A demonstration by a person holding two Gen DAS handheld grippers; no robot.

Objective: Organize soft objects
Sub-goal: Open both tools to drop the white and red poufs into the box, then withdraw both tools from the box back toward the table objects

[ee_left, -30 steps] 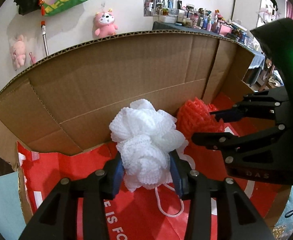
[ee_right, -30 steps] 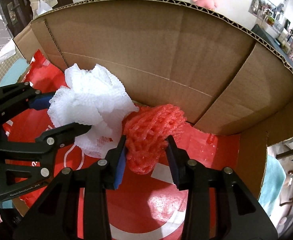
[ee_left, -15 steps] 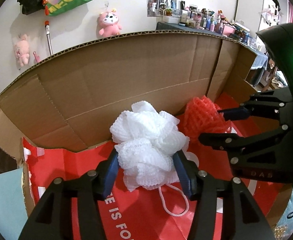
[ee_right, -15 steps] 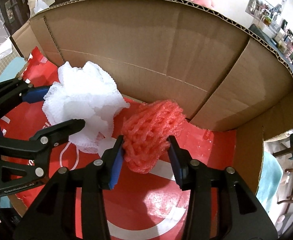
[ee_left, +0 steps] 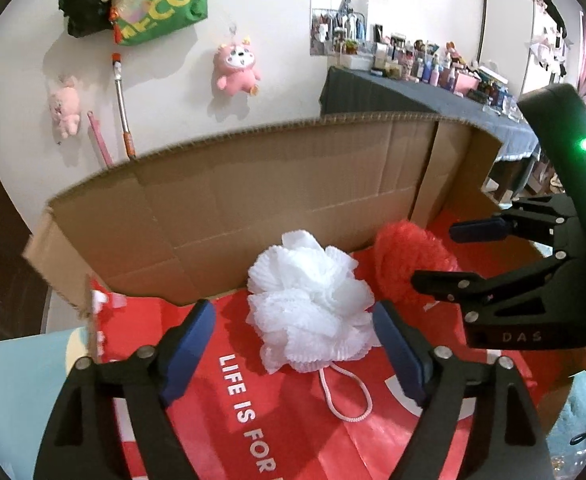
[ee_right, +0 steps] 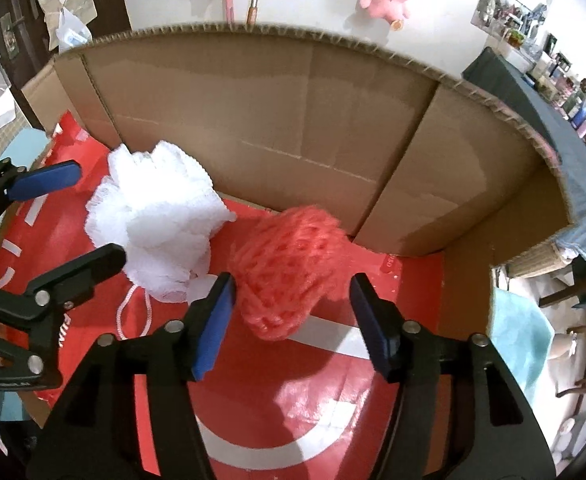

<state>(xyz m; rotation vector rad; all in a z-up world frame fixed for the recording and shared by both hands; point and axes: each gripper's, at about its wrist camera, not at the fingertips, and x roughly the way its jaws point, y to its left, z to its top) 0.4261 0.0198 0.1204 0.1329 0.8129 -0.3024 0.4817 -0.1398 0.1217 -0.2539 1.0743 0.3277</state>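
Note:
A white mesh bath puff with a cord loop lies on the red liner inside the cardboard box. My left gripper is open, its pads apart on either side of the puff and just behind it. A red foam net ball lies beside the white puff, to its right. My right gripper is open around the near side of the red ball, not gripping it. The right gripper also shows in the left wrist view, and the left gripper in the right wrist view.
The box's tall back wall and right side wall stand close behind both objects. A red printed bag lines the floor. Pink plush toys hang on the wall beyond. A cluttered table stands at back right.
Both grippers have opened, let go of the white puff and the red ball, and drawn back and up. Both objects now rest on the red liner.

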